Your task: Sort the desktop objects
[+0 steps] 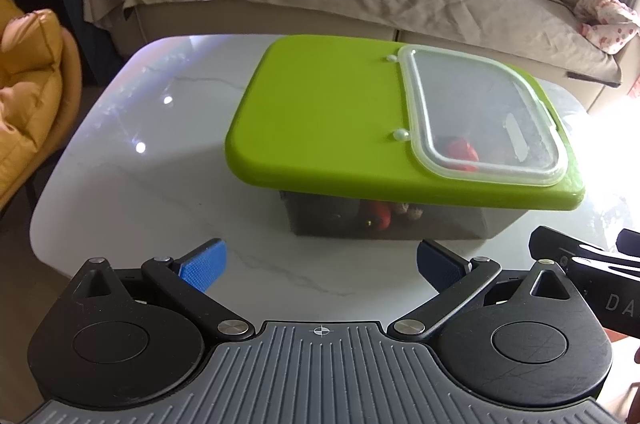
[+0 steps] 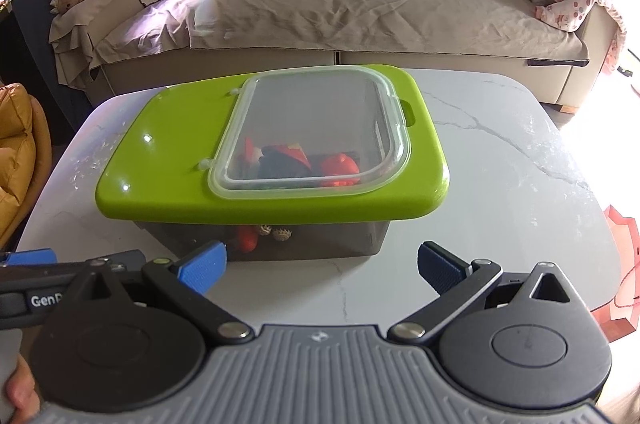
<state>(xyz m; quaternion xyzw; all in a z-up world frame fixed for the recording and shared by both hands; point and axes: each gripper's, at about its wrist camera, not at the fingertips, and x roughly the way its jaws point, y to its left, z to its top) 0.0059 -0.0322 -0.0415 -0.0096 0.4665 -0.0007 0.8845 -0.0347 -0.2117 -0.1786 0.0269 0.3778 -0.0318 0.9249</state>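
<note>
Both tongs, left (image 1: 322, 266) and right (image 2: 322, 266), spread empty before the box (image 2: 272, 160) on the table (image 2: 500, 184). Toys (image 2: 340, 166) lie inside, flap (image 2: 312, 132) closed. Box looks rigid, slick; grip its rim.

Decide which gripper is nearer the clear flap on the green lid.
Right, slightly. The right gripper faces the clear flap almost head-on; the left gripper sits off toward the lid's plain green end.
</note>
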